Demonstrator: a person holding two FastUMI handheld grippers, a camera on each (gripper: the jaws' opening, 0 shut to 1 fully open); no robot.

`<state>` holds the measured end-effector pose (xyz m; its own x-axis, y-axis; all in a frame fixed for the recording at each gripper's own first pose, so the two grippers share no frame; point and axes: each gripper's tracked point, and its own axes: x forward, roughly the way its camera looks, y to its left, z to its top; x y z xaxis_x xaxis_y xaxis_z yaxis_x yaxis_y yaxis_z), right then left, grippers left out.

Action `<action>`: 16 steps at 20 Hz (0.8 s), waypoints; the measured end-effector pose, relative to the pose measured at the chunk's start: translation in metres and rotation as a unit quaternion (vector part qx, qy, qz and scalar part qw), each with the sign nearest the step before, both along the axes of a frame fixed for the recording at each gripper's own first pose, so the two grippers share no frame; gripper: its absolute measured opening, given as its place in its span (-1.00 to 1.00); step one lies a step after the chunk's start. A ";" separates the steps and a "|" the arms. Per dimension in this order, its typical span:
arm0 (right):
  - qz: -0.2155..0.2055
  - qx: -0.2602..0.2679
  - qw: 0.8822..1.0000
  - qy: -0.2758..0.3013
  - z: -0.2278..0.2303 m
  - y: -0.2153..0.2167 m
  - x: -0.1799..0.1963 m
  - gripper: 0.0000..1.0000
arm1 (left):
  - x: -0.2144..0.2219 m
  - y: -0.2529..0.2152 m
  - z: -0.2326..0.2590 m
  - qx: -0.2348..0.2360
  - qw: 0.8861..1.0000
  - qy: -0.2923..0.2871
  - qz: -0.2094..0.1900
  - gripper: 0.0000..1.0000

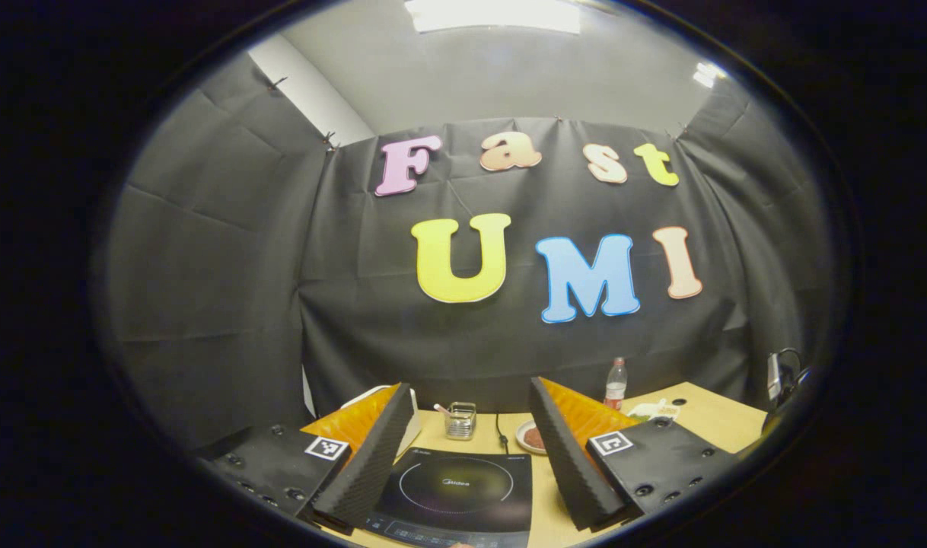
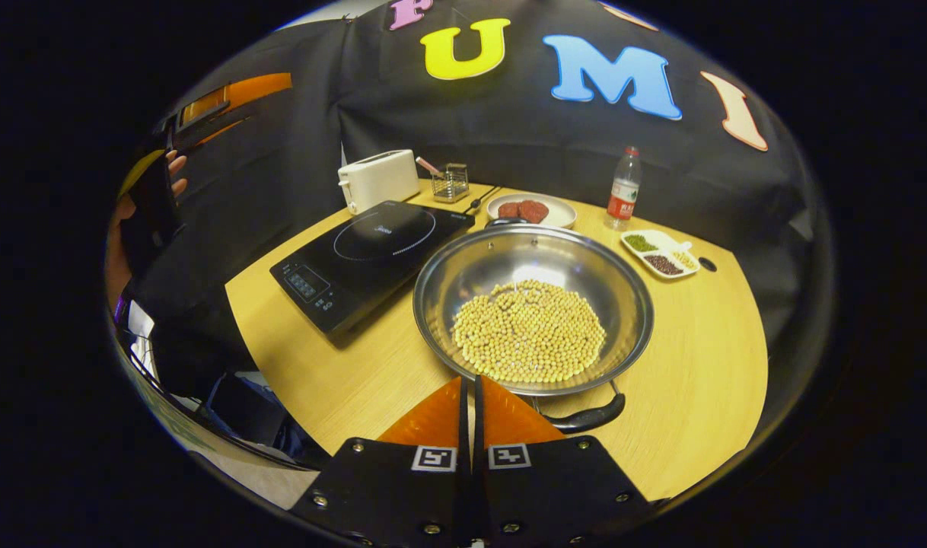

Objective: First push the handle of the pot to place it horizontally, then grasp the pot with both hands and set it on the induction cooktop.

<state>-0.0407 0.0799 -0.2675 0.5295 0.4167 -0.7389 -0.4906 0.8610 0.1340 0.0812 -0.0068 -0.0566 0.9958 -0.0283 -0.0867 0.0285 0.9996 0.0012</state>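
At the near edge of the right gripper view: right claw (image 2: 471,390), fingers pressed together with nothing between them, tips just short of the pot's near rim. Beside the tips: pot handle (image 2: 585,418), dark, curved, on the near-right side of the pot. Pot (image 2: 533,308): wide steel pan holding a layer of pale beans, resting on the wooden tabletop (image 2: 692,380), a second handle at its far rim. Left of the pot, apart from it: induction cooktop (image 2: 372,255), black, bare. Behind that: white toaster (image 2: 378,179), small wire basket (image 2: 450,183). Behind the pot: plate (image 2: 532,209) with two reddish pieces; to its right a plastic bottle (image 2: 624,190) and a divided dish (image 2: 661,253) of assorted grains. At far left, raised off the tabletop: a hand (image 2: 176,173) holding the other tool.

In the left gripper view: left claw (image 1: 471,449), fingers spread wide, empty, held above the induction cooktop.
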 end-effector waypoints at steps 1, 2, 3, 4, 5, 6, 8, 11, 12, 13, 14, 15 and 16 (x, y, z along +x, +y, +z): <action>-0.001 0.001 1.000 0.014 -0.007 -0.003 -0.002 -0.97 | 0.002 -0.003 -0.003 0.001 1.000 0.003 0.001 1.00; -0.001 0.000 1.000 0.028 -0.014 -0.005 -0.003 -0.98 | 0.004 -0.006 -0.005 0.002 1.000 0.007 0.002 0.98; -0.002 -0.001 0.999 0.039 -0.020 -0.009 -0.004 -0.98 | 0.004 -0.012 -0.007 0.002 1.000 0.010 0.003 0.89; -0.002 -0.005 0.999 0.049 -0.026 -0.014 -0.003 -0.98 | 0.005 -0.014 -0.009 0.003 1.000 0.013 0.004 1.00; -0.005 -0.008 0.998 0.055 -0.031 -0.018 -0.002 -0.98 | 0.007 -0.018 -0.011 0.005 1.000 0.015 0.004 1.00; -0.007 -0.011 0.998 0.062 -0.034 -0.022 -0.001 -0.97 | 0.007 -0.020 -0.011 0.008 1.000 0.017 0.004 1.00; -0.013 -0.004 0.997 0.069 -0.035 -0.026 0.000 -0.97 | 0.010 -0.028 -0.015 0.010 1.000 0.021 0.002 1.00; -0.023 0.000 0.997 0.069 -0.037 -0.033 0.004 -0.98 | 0.016 -0.038 -0.019 0.010 1.000 0.025 -0.002 1.00; -0.025 -0.003 0.997 0.069 -0.037 -0.038 0.006 -0.98 | 0.018 -0.043 -0.019 0.010 1.000 0.026 -0.004 1.00; -0.029 -0.005 0.997 0.069 -0.038 -0.042 0.007 -0.98 | 0.018 -0.047 -0.020 0.010 1.000 0.026 -0.007 1.00; -0.034 -0.006 0.997 0.067 -0.038 -0.047 0.011 -0.98 | 0.020 -0.052 -0.021 0.010 1.000 0.026 -0.011 1.00; -0.038 -0.007 0.997 0.066 -0.039 -0.052 0.013 -0.98 | 0.021 -0.056 -0.022 0.010 0.999 0.027 -0.013 1.00; -0.043 -0.009 0.997 0.065 -0.039 -0.057 0.017 -0.98 | 0.022 -0.060 -0.022 0.010 0.999 0.028 -0.015 0.99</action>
<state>-0.0233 0.0230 -0.3064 0.4618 0.3603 -0.8105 -0.3941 0.9020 0.1764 0.1037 -0.0664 -0.0790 0.9881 -0.0556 -0.1434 0.0589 0.9981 0.0187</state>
